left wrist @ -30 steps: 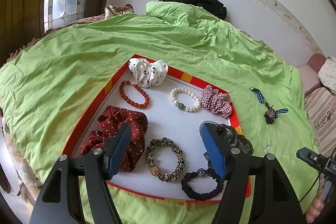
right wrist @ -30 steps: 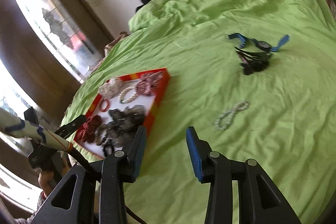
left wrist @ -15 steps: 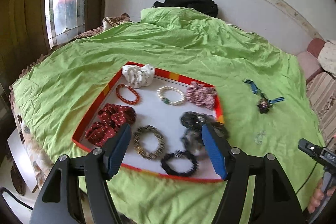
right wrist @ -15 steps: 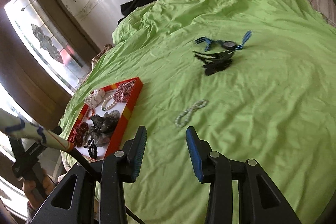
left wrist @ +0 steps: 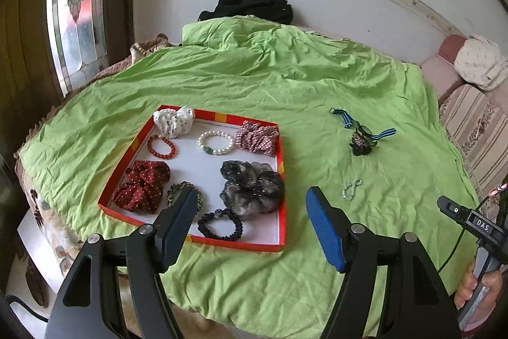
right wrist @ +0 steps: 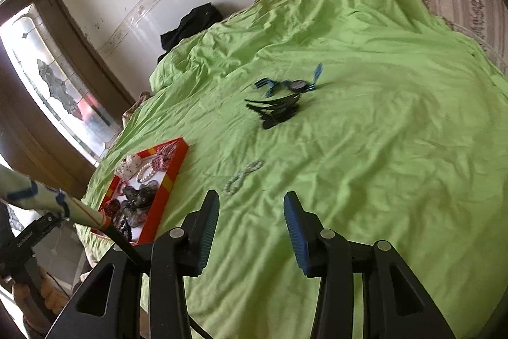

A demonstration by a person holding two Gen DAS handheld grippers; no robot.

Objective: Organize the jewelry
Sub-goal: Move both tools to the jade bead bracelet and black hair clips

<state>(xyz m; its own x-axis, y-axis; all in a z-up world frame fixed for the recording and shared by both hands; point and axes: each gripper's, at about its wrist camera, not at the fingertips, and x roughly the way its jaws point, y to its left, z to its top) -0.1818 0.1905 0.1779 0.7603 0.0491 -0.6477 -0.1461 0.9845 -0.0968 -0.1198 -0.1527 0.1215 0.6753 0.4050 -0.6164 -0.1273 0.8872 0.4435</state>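
A red-rimmed tray [left wrist: 282, 199] lies on the green bedcover and holds several scrunchies and bracelets, among them a grey sheer scrunchie [left wrist: 252, 186] at its right side. My left gripper [left wrist: 250, 208] is open and empty, raised back from the tray's near edge. On the cover right of the tray lie a pale bead bracelet [left wrist: 351, 189], a dark hair clip [left wrist: 361, 144] and a blue striped band [left wrist: 344, 118]. My right gripper [right wrist: 250, 215] is open and empty, just short of the bead bracelet [right wrist: 243, 177]. The clip [right wrist: 276, 111] lies farther off.
The tray [right wrist: 165, 183] sits left in the right wrist view. A black garment [left wrist: 250, 7] lies at the head of the bed by the wall. A stained-glass window [left wrist: 76, 5] is at left, a striped couch [left wrist: 473, 119] at right.
My left gripper let go of the grey scrunchie in the tray and pulled back and up. My right gripper swung rightward toward the loose items on the cover.
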